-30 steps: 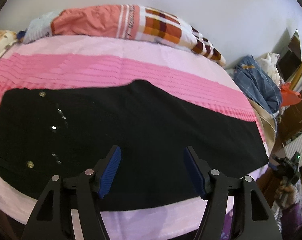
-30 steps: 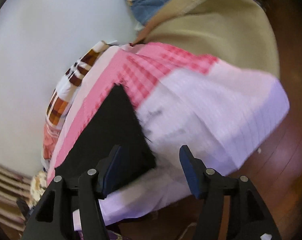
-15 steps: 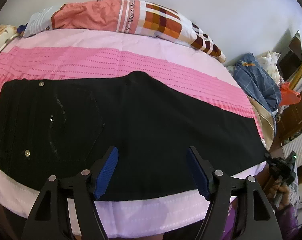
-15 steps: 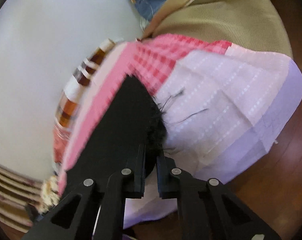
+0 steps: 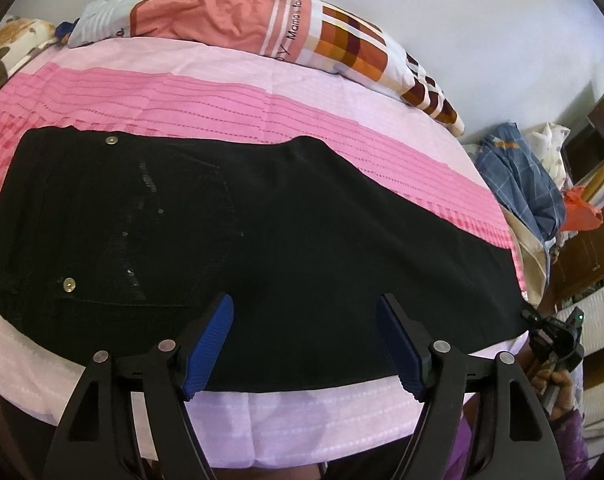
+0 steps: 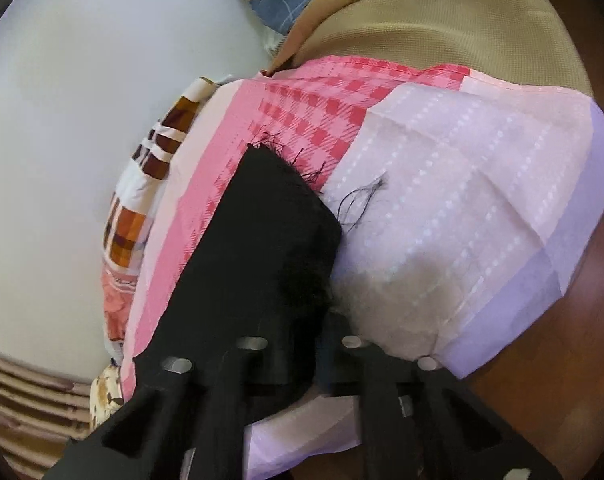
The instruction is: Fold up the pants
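Note:
Black pants [image 5: 262, 240] lie flat across a pink and lilac bedsheet [image 5: 222, 96], folded lengthwise, waist with metal buttons at the left, leg hem at the right. My left gripper [image 5: 304, 344] is open with blue pads, hovering over the pants' near edge at mid-length. My right gripper [image 6: 306, 328] is shut on the frayed hem end of the pants [image 6: 270, 232] at the bed's corner. It also shows small at the right edge of the left wrist view [image 5: 554, 336].
A folded plaid and coral quilt [image 5: 302, 40] lies along the wall side of the bed. Blue checked cloth [image 5: 522, 184] and a tan cover [image 6: 442, 20] sit past the foot of the bed. Wooden floor [image 6: 582, 320] lies beyond the corner.
My right gripper closed on the pants' hem and has lifted it slightly. My left gripper has drawn back a little, staying open.

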Available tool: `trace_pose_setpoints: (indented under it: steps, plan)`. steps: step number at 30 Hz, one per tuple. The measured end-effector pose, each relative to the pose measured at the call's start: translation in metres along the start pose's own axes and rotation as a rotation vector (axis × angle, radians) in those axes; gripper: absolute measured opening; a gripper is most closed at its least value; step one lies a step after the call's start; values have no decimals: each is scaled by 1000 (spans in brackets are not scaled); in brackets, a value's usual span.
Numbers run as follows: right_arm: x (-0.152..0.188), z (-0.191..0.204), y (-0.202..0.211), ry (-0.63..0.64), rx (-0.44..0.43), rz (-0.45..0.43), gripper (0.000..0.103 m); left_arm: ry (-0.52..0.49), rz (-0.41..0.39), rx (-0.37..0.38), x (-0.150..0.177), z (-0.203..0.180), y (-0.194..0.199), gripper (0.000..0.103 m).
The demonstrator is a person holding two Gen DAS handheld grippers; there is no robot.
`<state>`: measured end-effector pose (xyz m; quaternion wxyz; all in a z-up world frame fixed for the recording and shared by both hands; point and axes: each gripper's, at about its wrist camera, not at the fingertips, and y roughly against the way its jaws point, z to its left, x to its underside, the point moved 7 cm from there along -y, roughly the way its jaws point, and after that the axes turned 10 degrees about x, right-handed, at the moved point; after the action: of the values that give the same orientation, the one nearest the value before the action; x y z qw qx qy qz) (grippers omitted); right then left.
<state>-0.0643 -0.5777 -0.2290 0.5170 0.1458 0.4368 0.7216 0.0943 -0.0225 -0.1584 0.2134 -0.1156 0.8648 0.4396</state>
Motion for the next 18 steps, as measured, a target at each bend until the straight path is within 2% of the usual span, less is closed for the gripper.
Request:
trace_pose_setpoints:
  steps: [3, 4, 9, 11, 13, 18]
  plan:
    - [0, 32, 11, 56, -33, -32, 8, -12, -24, -7, -2, 3, 9, 74]
    - [5, 58, 15, 107, -57, -38, 8, -16, -28, -13, -3, 5, 11, 74]
    - [54, 165, 11, 325, -153, -11, 8, 10, -48, -24, -5, 24, 25, 74]
    - [87, 207, -1, 405, -201, 43, 8, 32, -52, -24, -5, 31, 27, 74]
    - [115, 232, -18, 441, -243, 111, 8, 63, -55, -17, -3, 39, 29, 74]
    - [193, 262, -62, 541, -256, 267, 8, 77, -38, -24, 6, 49, 29, 74]
